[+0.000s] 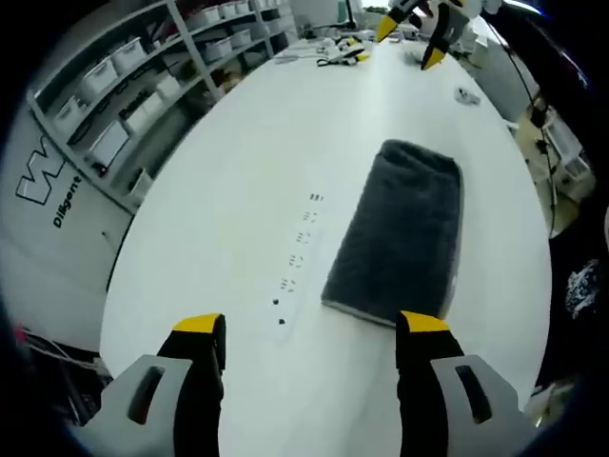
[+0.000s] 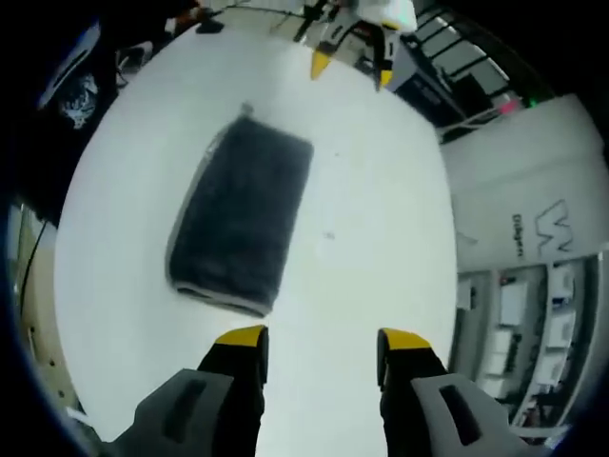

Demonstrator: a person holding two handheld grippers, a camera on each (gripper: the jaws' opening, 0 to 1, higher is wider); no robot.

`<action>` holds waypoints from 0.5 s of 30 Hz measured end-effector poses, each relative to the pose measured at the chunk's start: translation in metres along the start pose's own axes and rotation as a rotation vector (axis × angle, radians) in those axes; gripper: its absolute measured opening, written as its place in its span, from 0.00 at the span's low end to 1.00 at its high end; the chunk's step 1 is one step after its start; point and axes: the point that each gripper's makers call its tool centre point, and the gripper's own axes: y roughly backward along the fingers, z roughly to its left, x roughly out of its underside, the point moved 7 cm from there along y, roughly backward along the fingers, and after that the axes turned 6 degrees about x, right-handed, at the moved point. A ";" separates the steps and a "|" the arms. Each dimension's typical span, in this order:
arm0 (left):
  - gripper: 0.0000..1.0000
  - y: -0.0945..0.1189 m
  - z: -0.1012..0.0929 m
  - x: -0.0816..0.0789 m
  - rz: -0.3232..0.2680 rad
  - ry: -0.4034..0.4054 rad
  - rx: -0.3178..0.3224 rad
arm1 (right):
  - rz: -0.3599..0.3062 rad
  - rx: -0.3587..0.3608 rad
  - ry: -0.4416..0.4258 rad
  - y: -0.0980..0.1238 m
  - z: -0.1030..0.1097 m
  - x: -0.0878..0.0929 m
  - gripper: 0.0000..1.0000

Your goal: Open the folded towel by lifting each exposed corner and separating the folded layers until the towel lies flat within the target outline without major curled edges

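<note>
Towel work is not yet begun: the dark grey folded terry towel [image 1: 400, 238] lies as a compact rectangle on the white table [image 1: 238, 171], untouched. The left gripper [image 1: 309, 328] and right gripper [image 2: 309, 338] are held above opposite short ends, jaws apart and empty, seemingly so each end's corners can be reached. No target outline can be made out.

A dark grey towel [image 1: 402, 238] [image 2: 240, 217] lies folded into a thick, narrow rectangle, flat on the white desk [image 1: 238, 190] [image 2: 371, 209]. Its stacked layer edges show at one short end; the other is rounded.
</note>
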 end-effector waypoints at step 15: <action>0.76 -0.029 0.013 0.000 0.021 0.024 0.042 | -0.006 -0.049 0.012 -0.027 0.018 0.006 0.41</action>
